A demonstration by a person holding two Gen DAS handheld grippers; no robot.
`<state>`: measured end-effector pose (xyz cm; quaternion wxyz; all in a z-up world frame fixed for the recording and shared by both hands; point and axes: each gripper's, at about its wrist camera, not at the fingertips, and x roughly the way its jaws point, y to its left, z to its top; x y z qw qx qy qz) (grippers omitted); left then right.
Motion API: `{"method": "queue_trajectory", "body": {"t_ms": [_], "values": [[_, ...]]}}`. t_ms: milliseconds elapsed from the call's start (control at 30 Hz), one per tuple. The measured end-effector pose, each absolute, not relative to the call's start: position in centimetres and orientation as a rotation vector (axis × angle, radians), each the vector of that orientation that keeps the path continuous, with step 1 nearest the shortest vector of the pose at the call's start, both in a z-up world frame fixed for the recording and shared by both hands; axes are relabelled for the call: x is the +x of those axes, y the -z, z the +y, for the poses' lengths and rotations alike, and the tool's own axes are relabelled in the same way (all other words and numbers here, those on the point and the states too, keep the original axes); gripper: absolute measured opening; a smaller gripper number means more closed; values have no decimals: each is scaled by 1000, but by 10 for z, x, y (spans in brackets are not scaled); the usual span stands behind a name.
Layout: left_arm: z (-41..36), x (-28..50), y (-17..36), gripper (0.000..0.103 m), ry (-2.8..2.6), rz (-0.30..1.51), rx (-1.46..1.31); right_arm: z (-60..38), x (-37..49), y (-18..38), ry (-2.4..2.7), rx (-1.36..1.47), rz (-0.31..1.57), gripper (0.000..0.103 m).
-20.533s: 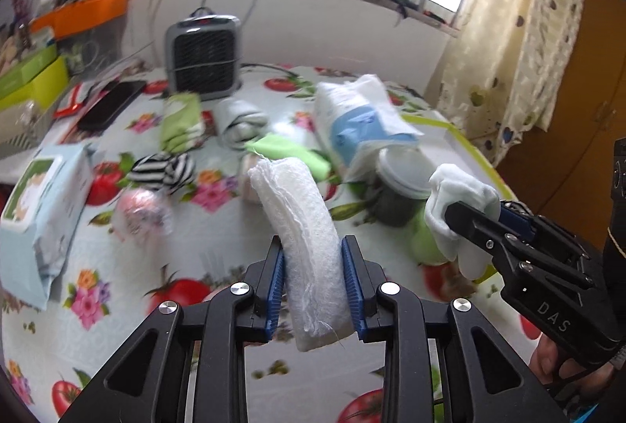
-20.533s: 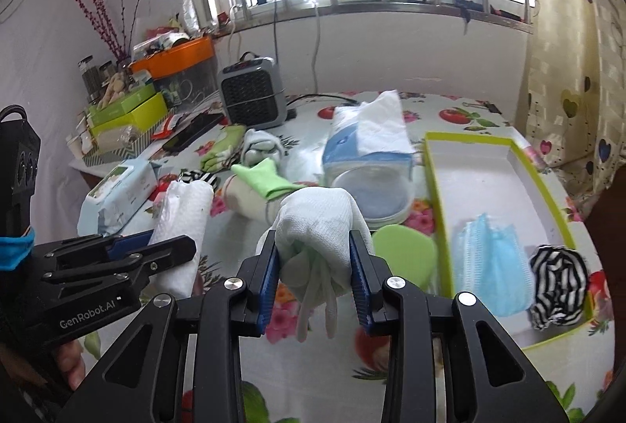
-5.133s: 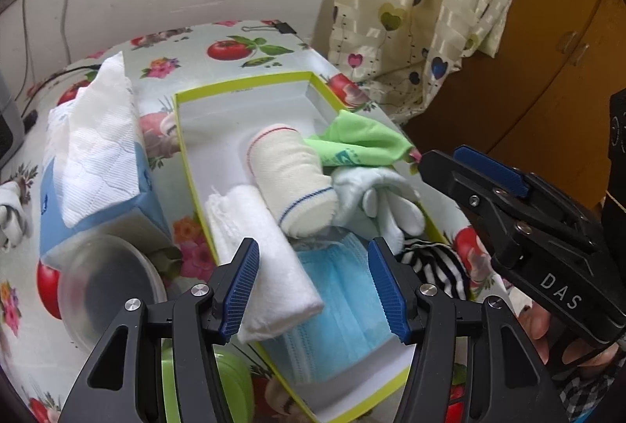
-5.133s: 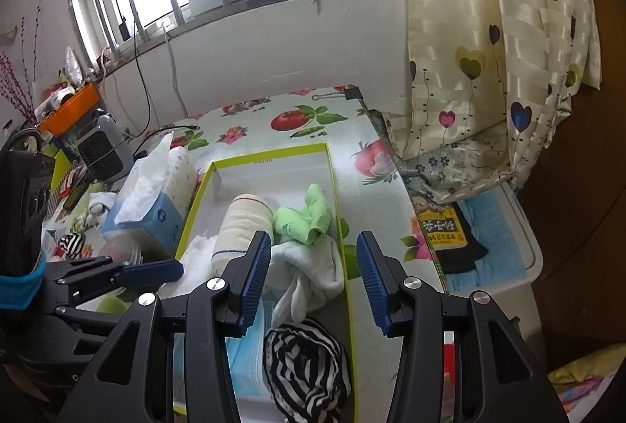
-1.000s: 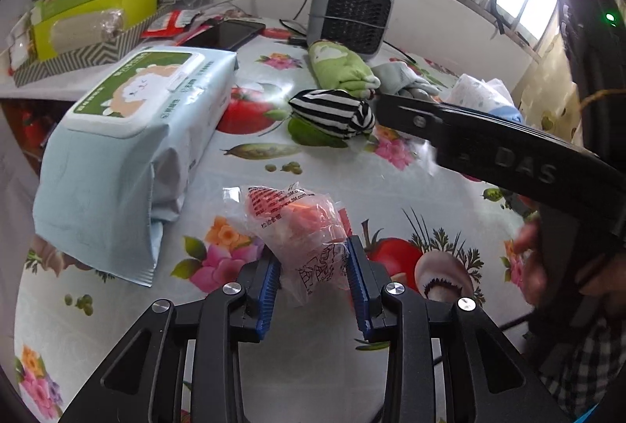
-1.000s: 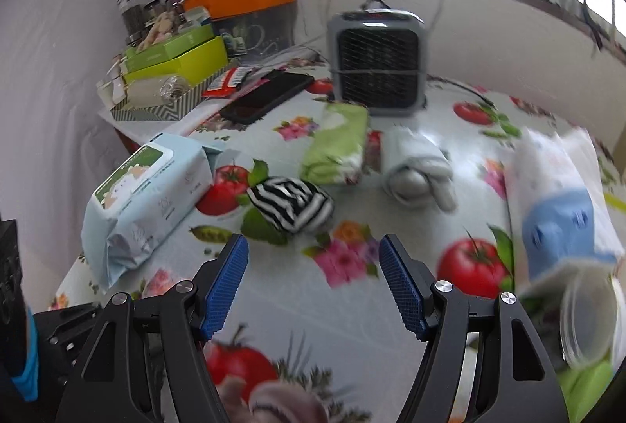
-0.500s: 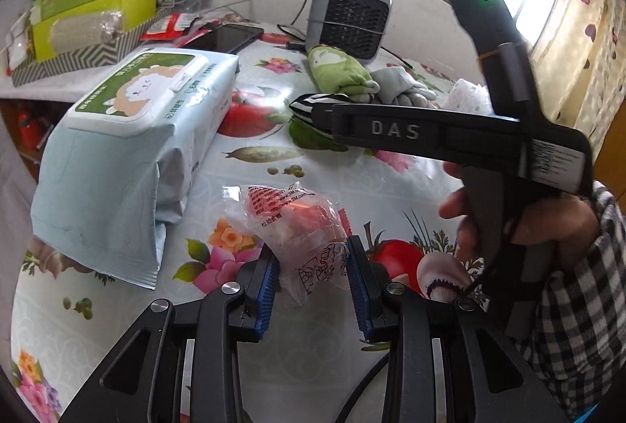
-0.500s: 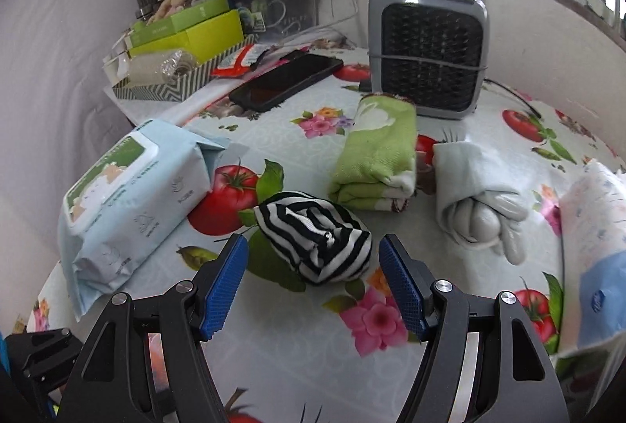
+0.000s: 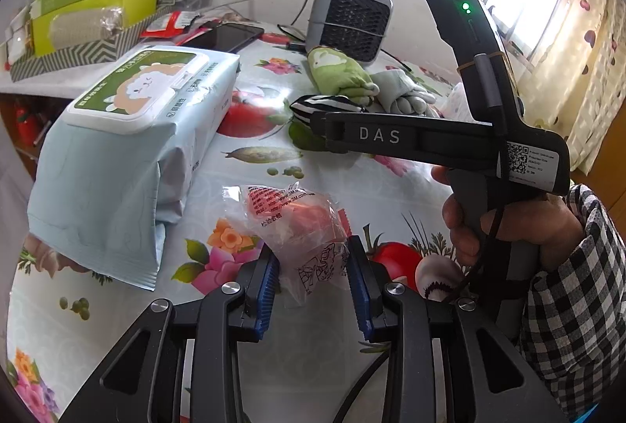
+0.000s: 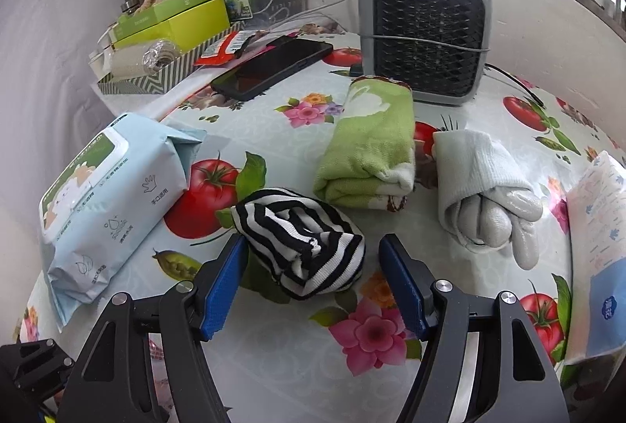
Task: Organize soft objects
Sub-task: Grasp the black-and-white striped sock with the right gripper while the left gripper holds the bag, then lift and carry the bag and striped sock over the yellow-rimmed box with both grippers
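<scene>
Close in front of the wipes pack [image 9: 129,149], my left gripper [image 9: 313,280] squeezes a crinkly pink packet [image 9: 293,227] that sits on the table. Past the pack, my right gripper [image 10: 313,284] stands wide around the striped roll [image 10: 301,239], not pinching yet. Farther on, toward the heater [image 10: 426,31], the green towel [image 10: 371,149] and grey glove [image 10: 485,196] wait. I think lots is left.

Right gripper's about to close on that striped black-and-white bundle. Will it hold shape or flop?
The striped bundle looks like knit fabric rolled and tucked, so it will probably squash between the right gripper pads rather than resist. Loose folds on top may sag or unroll. It is likely light and not slippery.
</scene>
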<state>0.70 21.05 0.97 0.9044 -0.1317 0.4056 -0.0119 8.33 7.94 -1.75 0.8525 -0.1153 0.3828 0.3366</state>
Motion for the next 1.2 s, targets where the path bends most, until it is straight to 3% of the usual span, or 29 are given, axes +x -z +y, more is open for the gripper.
{"method": "queue_trajectory", "body": {"t_ms": [33,100,400,1200], "values": [[210,7,-10,31,24,838,-271,79,83,17,-706,-244,804,67],[210,7,-10,31,22,839,-270,78,82,17,-703,-245,799,53],[210,9,-10,31,14,841,-257,70,79,17,-701,-220,803,29],[196,3,-23,31,-6,835,-209,21,37,8,-694,-155,798,25]]}}
